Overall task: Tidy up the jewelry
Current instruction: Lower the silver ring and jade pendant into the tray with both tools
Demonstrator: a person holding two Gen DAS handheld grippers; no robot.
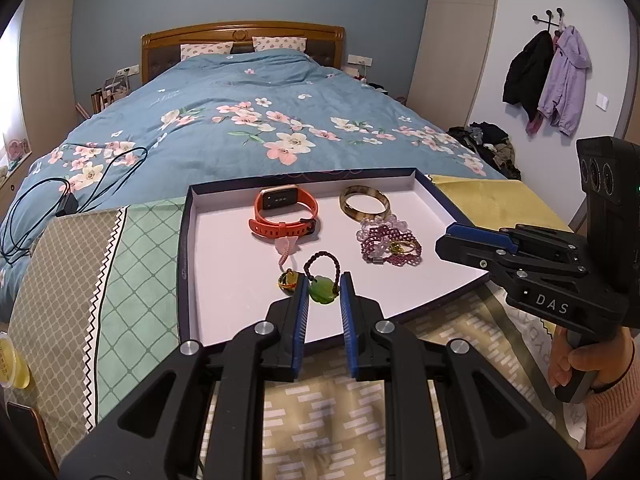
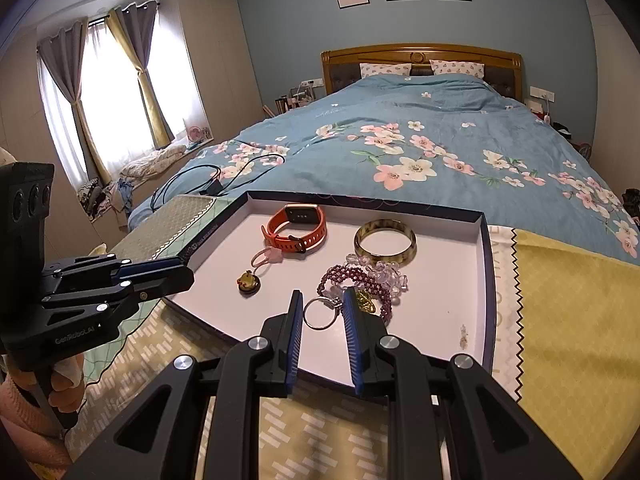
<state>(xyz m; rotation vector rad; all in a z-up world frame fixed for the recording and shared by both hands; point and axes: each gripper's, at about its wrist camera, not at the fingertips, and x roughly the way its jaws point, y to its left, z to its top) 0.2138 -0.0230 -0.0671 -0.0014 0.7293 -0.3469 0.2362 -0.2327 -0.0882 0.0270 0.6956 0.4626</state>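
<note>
Fingers (image 1: 303, 292) flank a green pendant (image 1: 323, 291) in the tray (image 1: 224, 280).

Home bedroom – floral-quilted bed (image 2: 420, 140), curtained window (image 2: 112, 92), coats on wall hooks (image 1: 548, 76)

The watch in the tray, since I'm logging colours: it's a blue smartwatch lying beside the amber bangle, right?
Not blue: the watch has an orange-red strap, as the left wrist view shows. It does lie beside the amber bangle in the tray.
</note>
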